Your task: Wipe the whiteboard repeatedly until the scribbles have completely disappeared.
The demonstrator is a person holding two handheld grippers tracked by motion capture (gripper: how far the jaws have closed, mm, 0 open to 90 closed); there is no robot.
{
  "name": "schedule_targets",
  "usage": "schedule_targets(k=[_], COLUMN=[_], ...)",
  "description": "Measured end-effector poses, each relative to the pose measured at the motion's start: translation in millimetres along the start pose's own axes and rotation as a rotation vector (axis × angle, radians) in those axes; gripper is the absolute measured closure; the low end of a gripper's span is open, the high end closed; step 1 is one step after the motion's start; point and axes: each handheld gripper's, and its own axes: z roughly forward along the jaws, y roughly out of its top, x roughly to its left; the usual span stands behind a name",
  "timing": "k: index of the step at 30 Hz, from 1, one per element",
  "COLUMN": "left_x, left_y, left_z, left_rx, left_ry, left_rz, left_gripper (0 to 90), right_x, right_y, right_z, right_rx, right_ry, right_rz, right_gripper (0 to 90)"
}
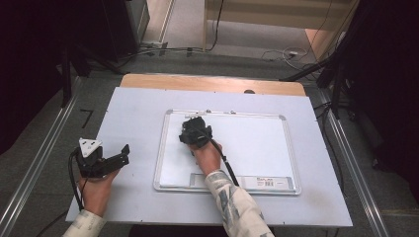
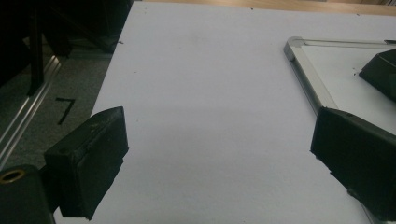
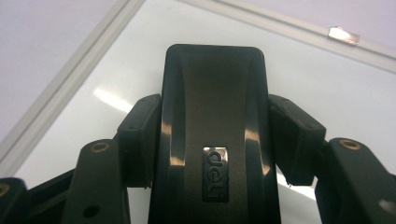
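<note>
A white whiteboard [image 1: 252, 143] with a silver frame lies flat on the pale table sheet, right of centre. My right gripper [image 1: 193, 124] is over the board's upper left part, and its jaws are shut on a black board eraser [image 3: 212, 107] with a small badge on its back. The pads [image 3: 140, 135] press on the eraser's two long sides. My left gripper [image 1: 122, 154] rests near the table's left edge, held in a hand. Its jaws stand wide open with nothing between them, and the board's corner [image 2: 294, 46] lies ahead to its right.
The pale sheet [image 1: 133, 108] covers the table, with a strip of bare wood [image 1: 212, 83] along the far edge. A printed label strip [image 1: 269, 181] runs along the board's near edge. Metal rails [image 1: 39, 163] and cables lie on the floor beside the table.
</note>
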Motion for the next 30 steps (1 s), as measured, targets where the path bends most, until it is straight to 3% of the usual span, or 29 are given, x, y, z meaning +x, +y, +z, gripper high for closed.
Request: schedule_targets(k=[7, 19, 24, 30], left_x=[-1.9, -2.1, -0.3, -1.2], left_y=[0.2, 0.6, 0.3, 0.6], left_z=[0.6, 1.5, 0.8, 1.0], left_rx=[-0.003, -0.001, -0.002, -0.001], left_ry=[-0.001, -0.007, -0.004, -0.005], left_rz=[0.004, 0.005, 0.001, 0.006], left_gripper=[4.5, 4.5, 4.5, 4.6], right_x=[-5.2, 23.1, 15.8, -11.1], right_y=[18.7, 34.3, 33.7, 27.6], right_z=[15.2, 28.2, 27.1, 21.2], right_rx=[0.003, -0.001, 0.005, 0.017], right_ry=[-0.02, 0.002, 0.005, -0.031], right_rz=[0.003, -0.039, -0.027, 0.013], right_gripper=[38.2, 38.2, 38.2, 38.2])
